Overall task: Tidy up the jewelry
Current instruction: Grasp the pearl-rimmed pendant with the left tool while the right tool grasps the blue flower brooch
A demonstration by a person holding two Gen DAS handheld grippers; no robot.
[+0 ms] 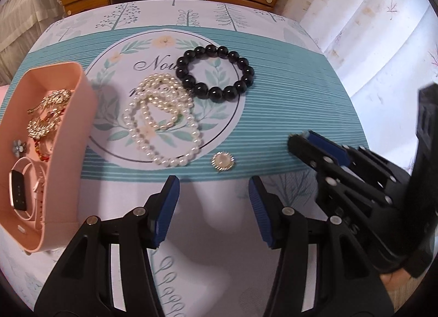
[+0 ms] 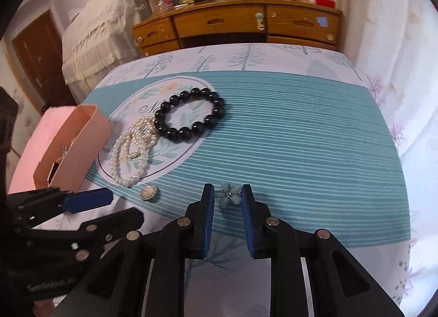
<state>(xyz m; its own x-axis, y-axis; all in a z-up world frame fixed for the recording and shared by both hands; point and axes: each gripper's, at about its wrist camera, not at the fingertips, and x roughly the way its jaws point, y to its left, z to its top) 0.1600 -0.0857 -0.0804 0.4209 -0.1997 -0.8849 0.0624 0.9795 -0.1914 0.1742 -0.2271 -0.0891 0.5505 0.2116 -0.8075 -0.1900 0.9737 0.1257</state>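
— Which step am I on?
— My right gripper [image 2: 227, 193] brackets the blue flower brooch [image 2: 227, 197], jaws narrowed around it, not visibly pinching. Next: close, lift, carry to the pink box [image 2: 82, 136] far left.
— The left gripper [image 1: 213, 188]?
— Jaws apart, empty; the pearl brooch [image 1: 223, 161] lies just ahead.
— Its orientation?
— The flower lies flat, round, without a long axis.

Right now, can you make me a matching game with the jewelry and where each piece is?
Things:
1. black bead bracelet
2. pearl strands
3. blue flower piece
4. gold brooches

Places:
A. inside the pink box
B. between the right hand-held gripper fingers
C. farthest back on the tablecloth
D. heaped between the box and the black beads

Pairs: 1-C, 2-D, 3-B, 4-A
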